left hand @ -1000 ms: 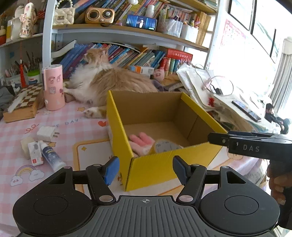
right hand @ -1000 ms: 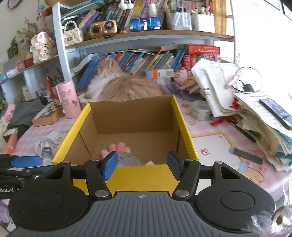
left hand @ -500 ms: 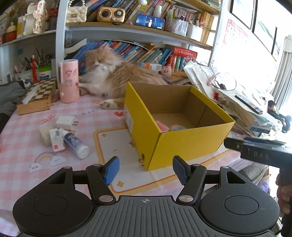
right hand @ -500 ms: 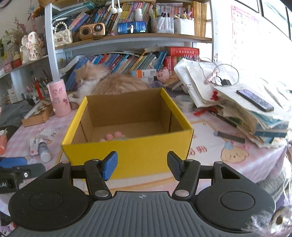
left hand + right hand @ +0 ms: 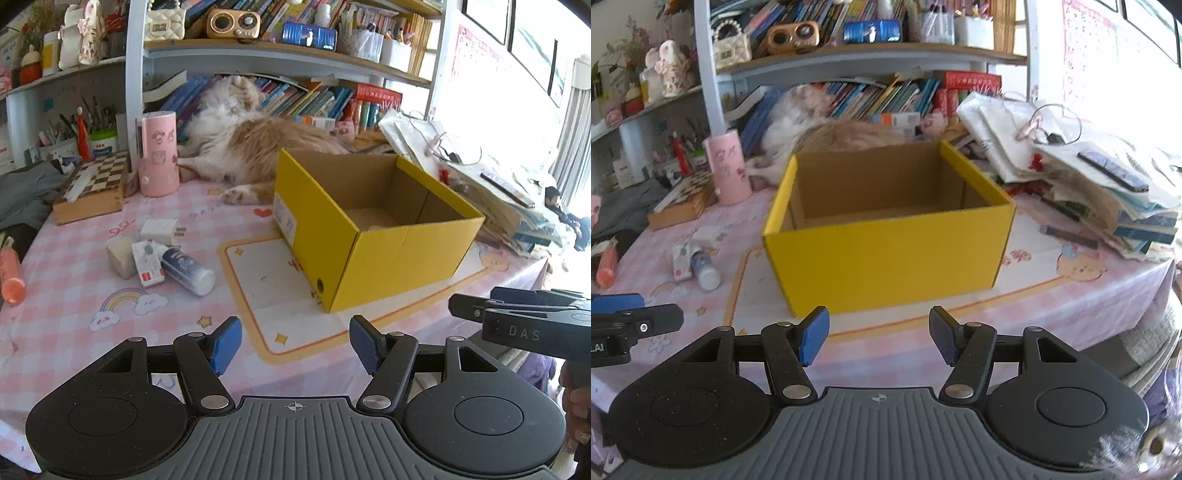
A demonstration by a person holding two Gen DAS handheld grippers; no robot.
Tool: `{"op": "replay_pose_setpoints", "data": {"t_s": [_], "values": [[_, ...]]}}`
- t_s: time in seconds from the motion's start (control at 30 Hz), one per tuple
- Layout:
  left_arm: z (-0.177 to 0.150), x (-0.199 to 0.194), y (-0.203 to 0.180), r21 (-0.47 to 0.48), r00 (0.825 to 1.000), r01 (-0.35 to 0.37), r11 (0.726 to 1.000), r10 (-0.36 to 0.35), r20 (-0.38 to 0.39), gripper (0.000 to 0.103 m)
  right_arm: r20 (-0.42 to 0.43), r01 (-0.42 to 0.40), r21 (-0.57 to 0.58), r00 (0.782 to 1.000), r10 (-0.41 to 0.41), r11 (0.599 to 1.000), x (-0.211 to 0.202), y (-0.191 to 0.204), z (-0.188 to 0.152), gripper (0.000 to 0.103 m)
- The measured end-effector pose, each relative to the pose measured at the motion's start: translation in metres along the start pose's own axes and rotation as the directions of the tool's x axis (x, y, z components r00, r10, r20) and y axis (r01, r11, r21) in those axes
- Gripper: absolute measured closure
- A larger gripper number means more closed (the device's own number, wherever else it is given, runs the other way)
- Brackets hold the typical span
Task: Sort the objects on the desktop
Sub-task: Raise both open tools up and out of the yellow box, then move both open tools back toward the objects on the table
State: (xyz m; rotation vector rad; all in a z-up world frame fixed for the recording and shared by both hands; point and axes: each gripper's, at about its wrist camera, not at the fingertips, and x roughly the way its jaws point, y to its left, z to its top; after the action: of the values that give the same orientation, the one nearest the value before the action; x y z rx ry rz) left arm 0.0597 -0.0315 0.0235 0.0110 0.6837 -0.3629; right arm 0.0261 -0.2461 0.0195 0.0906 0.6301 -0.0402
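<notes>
Both the left gripper (image 5: pixel 295 345) and the right gripper (image 5: pixel 875 339) hang released and empty at the near edge of the table, jaws apart with nothing between them. The yellow box (image 5: pixel 373 236) sits open-topped mid-table, presumably as the collecting bin. The unsorted bits lie to its left: a small white bottle (image 5: pixel 188 269), a charger plug (image 5: pixel 159 229), an eraser block (image 5: pixel 120 255) and an orange tube (image 5: pixel 11 275).

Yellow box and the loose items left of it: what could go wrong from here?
1. The small bottle lies on its side against the white packet; a grab may roll it or drag both.
2. The cat lies right behind the yellow box; it could move into a reach.
3. Both the left gripper and the right gripper are open and empty.
</notes>
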Motion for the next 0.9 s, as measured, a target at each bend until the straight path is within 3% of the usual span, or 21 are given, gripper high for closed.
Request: {"op": "replay_pose_setpoints", "data": {"t_s": [0.23,0.9], "values": [[-0.008,-0.003,0.007,0.016,0.999,0.023,1.000,-0.022,-0.038,0.036,-0.073,-0.063,-0.022,0.995,0.061,0.998,0.004,0.022,-0.011,0.045],[-0.029,-0.020,0.042,-0.027,0.996,-0.019,0.999,0.016,-0.089,0.033,-0.126,-0.167,-0.109,0.980,0.153,0.980,0.006,0.079,-0.024,0.043]]}}
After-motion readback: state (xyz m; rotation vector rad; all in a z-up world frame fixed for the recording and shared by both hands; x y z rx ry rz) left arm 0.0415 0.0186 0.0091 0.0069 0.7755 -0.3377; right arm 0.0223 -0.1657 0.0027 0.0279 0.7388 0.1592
